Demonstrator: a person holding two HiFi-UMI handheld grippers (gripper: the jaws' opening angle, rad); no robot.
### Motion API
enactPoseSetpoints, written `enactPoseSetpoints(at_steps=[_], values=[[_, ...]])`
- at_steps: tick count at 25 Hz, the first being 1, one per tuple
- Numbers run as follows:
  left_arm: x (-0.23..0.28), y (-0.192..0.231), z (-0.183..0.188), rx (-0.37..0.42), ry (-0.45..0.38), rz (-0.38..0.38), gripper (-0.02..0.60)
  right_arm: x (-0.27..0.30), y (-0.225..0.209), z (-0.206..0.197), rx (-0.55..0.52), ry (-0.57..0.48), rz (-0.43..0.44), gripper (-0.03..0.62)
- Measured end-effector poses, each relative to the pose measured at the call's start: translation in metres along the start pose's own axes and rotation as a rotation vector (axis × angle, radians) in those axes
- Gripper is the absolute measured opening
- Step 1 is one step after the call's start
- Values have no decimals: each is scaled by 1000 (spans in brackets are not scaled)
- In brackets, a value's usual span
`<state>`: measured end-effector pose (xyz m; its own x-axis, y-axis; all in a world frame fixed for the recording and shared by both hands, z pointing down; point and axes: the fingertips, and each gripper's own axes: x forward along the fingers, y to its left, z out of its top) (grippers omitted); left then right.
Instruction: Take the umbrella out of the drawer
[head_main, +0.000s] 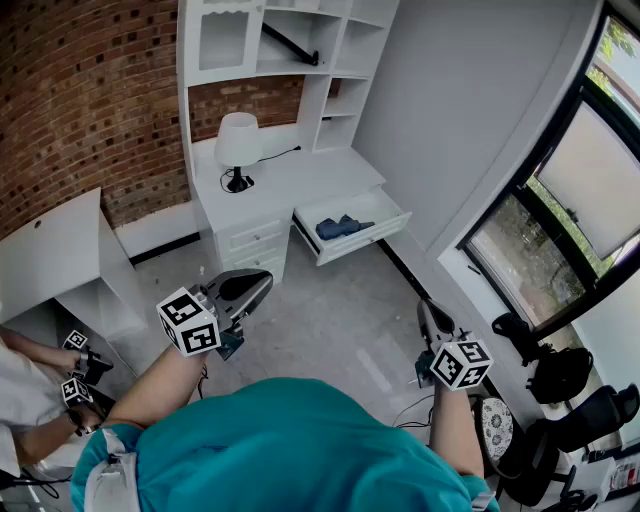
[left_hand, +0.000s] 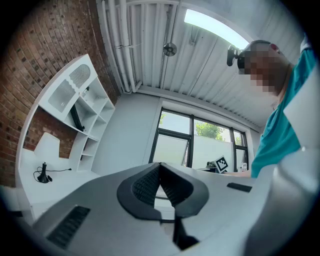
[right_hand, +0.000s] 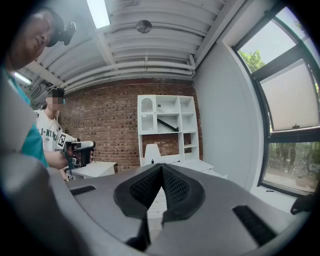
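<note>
Umbrella (head_main: 343, 227) is lying folded, dark blue, inside the pulled-out drawer (head_main: 368, 243) at the right end of the white desk (head_main: 300, 180), far across the floor from the person. Both grippers are hanging near the person's body, well apart from it: left gripper (head_main: 262, 281) (left_hand: 160, 165) is showing jaws pressed together on nothing, right gripper (head_main: 424, 308) (right_hand: 161, 166) likewise closed and empty. Lamp (head_main: 238, 146) is standing on the desktop, left of the drawer.

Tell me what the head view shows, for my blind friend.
A dark blue umbrella lies in the open drawer of a white desk. The left tongs and right tongs are shut, well short of it.
</note>
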<state>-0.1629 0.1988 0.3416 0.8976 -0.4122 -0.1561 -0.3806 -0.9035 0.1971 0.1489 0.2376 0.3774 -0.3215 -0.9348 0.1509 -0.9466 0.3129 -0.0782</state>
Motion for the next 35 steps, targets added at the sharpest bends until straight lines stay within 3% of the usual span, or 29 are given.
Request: enactPoseSetpoints(at_steps=[21, 35], values=[[28, -22, -5, 1, 9, -1, 8, -13, -18, 6, -20, 5, 17, 20], [88, -87, -31, 8, -7, 1, 8, -54, -62, 5, -52, 22, 93, 21]])
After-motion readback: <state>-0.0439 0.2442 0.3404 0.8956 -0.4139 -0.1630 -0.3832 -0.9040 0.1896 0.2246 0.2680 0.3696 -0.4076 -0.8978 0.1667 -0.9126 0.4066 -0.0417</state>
